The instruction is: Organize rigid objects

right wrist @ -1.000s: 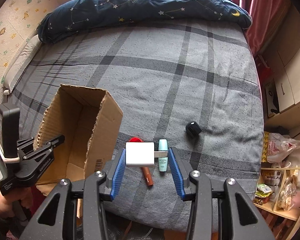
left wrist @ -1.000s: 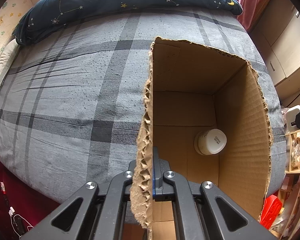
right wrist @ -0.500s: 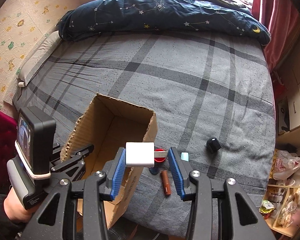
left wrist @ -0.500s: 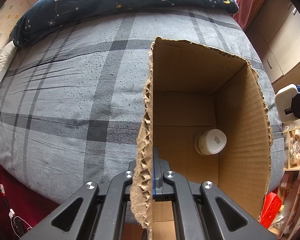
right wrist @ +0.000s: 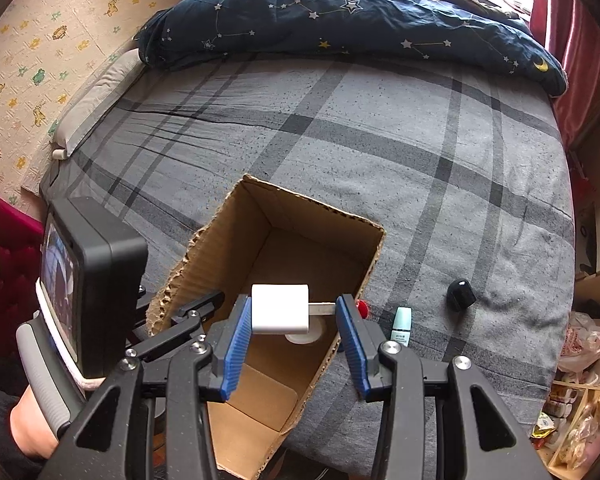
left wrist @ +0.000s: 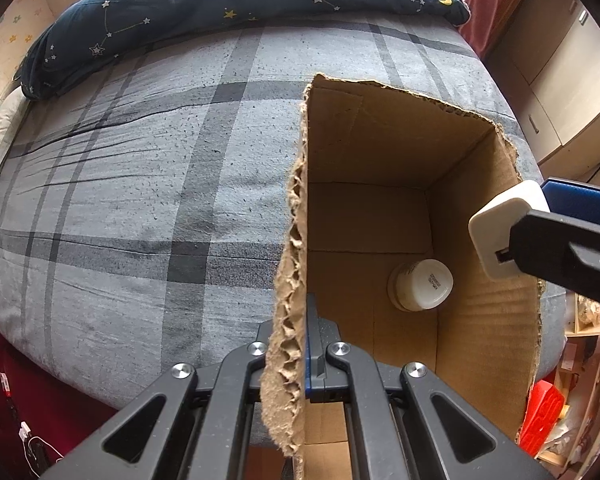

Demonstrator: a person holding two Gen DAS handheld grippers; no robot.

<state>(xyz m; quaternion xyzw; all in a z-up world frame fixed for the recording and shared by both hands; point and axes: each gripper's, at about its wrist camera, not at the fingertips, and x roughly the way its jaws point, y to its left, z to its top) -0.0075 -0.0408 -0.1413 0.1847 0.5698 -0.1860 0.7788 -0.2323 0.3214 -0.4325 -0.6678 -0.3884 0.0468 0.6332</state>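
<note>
Over the box (right wrist: 288, 264) mouth now: the right tool (right wrist: 296, 310) is clamped on a white charger (right wrist: 280, 308), one pad on its body, the other on the prong end. A second ago it hung over the bed (right wrist: 380, 140) right of the box, above the loose items; since then it has come across and down, so the charger sits above the opening, not yet inside. In the left view it pokes in from the right at the rim (left wrist: 500, 236). My read: transport is nearly done, next is lower and release. The left tool (left wrist: 306, 344) is closed on the box's torn left wall, unchanged, steadying it. Already in the box: a white jar (left wrist: 420, 286) on the floor by the right wall. Still out on the bed: a mint tube (right wrist: 402, 326), a black cap (right wrist: 460, 294), something red (right wrist: 363, 307) mostly hidden behind the right pad. Writing: small print on the jar base and tube label, both unreadable. No brand visible on the charger.
</note>
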